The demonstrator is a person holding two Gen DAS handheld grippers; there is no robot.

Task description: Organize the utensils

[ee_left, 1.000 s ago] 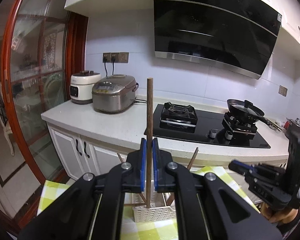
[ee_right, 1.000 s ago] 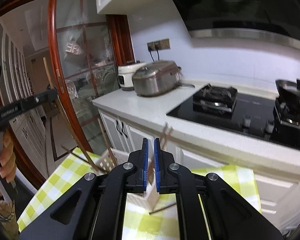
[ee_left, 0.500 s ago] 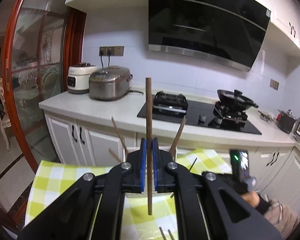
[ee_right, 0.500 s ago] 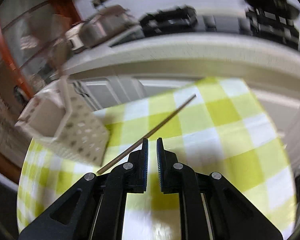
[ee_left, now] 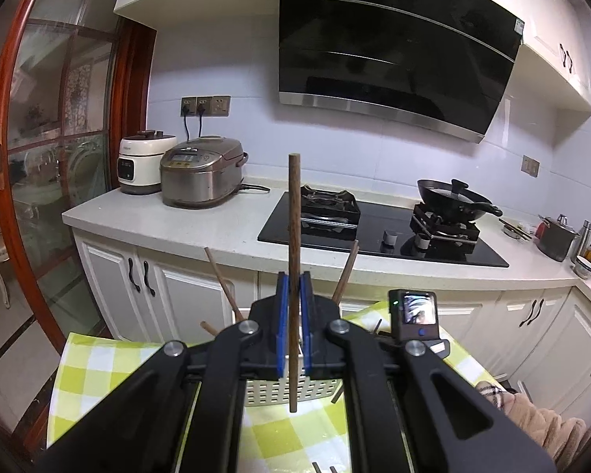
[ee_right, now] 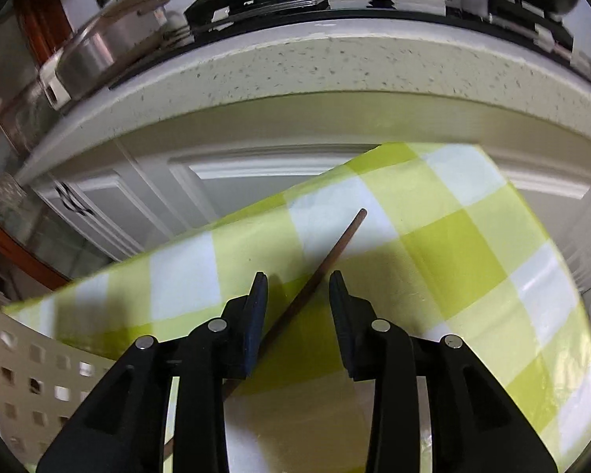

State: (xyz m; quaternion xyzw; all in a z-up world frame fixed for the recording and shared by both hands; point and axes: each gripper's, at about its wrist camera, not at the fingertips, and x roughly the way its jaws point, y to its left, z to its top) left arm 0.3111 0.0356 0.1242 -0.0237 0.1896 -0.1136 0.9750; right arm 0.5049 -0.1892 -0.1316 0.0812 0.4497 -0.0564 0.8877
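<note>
My left gripper (ee_left: 294, 276) is shut on a dark wooden chopstick (ee_left: 294, 213), which stands upright with its lower end hanging in front of a white perforated utensil basket (ee_left: 279, 392). Other chopsticks (ee_left: 344, 274) lean out of that basket. In the right wrist view my right gripper (ee_right: 298, 280) points down at the green-and-white checked tablecloth (ee_right: 453, 260); its jaws are opening. A brown chopstick (ee_right: 335, 252) lies on the cloth and runs diagonally between the blue pads without touching them. The basket's wall (ee_right: 23, 370) shows at the lower left.
Behind the table runs a white kitchen counter (ee_left: 177, 220) with two rice cookers (ee_left: 201, 173), a black gas hob (ee_left: 374, 228) and a wok (ee_left: 453, 197). The right gripper's camera body (ee_left: 413, 315) and a sleeve (ee_left: 532, 429) sit right of the basket. More chopstick ends (ee_left: 323, 467) lie at the cloth's near edge.
The right gripper swung down from facing the kitchen to the tablecloth, closed in on the lying chopstick, and its jaws parted. The left gripper sank slightly, still gripping its upright chopstick.
</note>
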